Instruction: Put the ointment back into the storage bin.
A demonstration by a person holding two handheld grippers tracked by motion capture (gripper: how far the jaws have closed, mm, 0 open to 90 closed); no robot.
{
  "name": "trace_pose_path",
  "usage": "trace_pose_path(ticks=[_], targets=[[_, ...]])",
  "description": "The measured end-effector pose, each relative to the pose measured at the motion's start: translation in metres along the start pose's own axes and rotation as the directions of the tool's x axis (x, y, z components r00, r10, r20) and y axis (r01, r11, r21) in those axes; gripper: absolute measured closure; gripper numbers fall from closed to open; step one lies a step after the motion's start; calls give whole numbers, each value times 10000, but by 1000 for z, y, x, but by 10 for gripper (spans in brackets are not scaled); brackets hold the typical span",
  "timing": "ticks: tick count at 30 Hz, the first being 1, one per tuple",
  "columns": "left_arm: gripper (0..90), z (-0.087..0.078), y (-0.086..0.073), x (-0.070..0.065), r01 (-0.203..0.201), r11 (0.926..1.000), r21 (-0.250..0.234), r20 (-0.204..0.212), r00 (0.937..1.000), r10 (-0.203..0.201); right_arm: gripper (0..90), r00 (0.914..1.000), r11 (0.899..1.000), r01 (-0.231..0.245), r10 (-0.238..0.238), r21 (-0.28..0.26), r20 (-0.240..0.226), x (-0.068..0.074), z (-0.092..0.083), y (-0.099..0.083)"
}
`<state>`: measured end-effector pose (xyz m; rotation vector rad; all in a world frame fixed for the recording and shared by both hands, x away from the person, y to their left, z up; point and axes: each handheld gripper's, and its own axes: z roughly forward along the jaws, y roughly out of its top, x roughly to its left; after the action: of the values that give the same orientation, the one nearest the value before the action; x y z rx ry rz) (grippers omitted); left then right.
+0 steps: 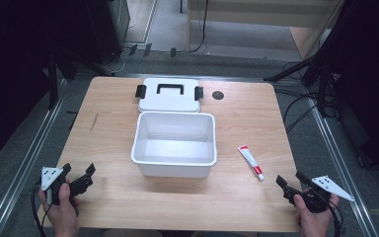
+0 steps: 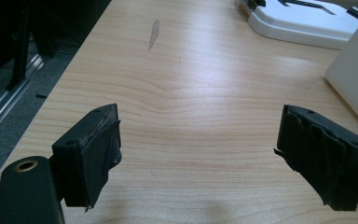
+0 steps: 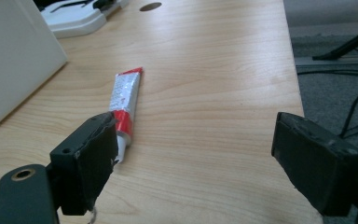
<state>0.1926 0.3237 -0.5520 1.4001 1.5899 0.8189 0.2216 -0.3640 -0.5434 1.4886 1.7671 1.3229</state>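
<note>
A white open box (image 1: 173,143) stands in the middle of the wooden table (image 1: 113,197); its side wall shows in the left gripper view (image 2: 356,79) and in the right gripper view (image 3: 14,60). Its lid (image 1: 169,95) with black handle and clips lies flat just behind it. A white and red tube (image 1: 250,161) lies right of the box, cap toward me; in the right gripper view the tube (image 3: 126,100) sits just past the left jaw. My left gripper (image 1: 78,175) is open at the front left corner, nothing between its jaws. My right gripper (image 1: 289,179) is open at the front right, empty.
A dark round hole (image 1: 218,95) sits in the tabletop at the back right. A grey smudge (image 2: 154,33) marks the wood at the left. Metal rails run along both table sides, with tripod legs and cables (image 1: 301,108) on the floor to the right.
</note>
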Motion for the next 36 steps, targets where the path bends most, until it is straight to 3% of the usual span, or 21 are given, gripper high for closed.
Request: trace_pose_path(ticks=[7, 12, 15, 18, 25, 26, 28, 29, 30, 33, 34, 35, 36], targets=[[141, -1, 0, 1, 173, 9998, -52, 6, 9999, -173, 159, 9994, 9971, 341, -339, 680, -36, 6, 2, 8], [141, -1, 0, 0, 43, 10000, -69, -27, 10000, -43, 175, 9954, 9846, 928, -955, 1483, 118, 16, -2, 31], [141, -1, 0, 0, 28, 10000, -80, -30, 10000, -28, 183, 9913, 9665, 1223, -1302, 2255, 205, 21, 0, 43], [141, -1, 0, 0, 34, 10000, -73, -23, 10000, -35, 185, 9867, 9358, 1526, -1623, 3177, 42, 25, 3, 53], [141, -1, 0, 0, 38, 10000, -88, -8, 10000, -38, 181, 9723, 8424, 2168, -2315, 4932, -319, 35, 10, 71], [141, -1, 0, 0, 48, 9999, -91, -12, 10000, -48, 180, 9687, 8217, 2277, -2456, 5224, -358, 36, 12, 73], [141, -1, -1, 0, 74, 9999, -92, -28, 10000, -74, 179, 9684, 7903, 2260, -2453, 5695, -439, 38, 15, 76], [141, -1, 0, 0, 87, 9999, -92, -33, 10000, -88, 176, 9705, 7707, 2207, -2346, 5978, -560, 39, 17, 78], [141, -1, 0, 0, 88, 9999, -75, -37, 10000, -88, 176, 9705, 7431, 2222, -2307, 6312, -699, 42, 20, 79], [141, -1, 0, 0, 49, 10000, -47, -61, 10000, -49, 175, 9662, 6798, 2363, -2400, 6943, -938, 48, 26, 83], [141, -1, 0, 0, 52, 10000, -42, -69, 10000, -52, 171, 9641, 6624, 2426, -2461, 7087, -1001, 51, 28, 84], [141, -1, 0, 0, 75, 10000, -36, -67, 9999, -76, 168, 9574, 6357, 2570, -2701, 7279, -1021, 54, 31, 85], [141, -1, 0, 0, 59, 10000, -43, -61, 10000, -59, 168, 9542, 6155, 2589, -2824, 7444, -985, 56, 33, 86]])
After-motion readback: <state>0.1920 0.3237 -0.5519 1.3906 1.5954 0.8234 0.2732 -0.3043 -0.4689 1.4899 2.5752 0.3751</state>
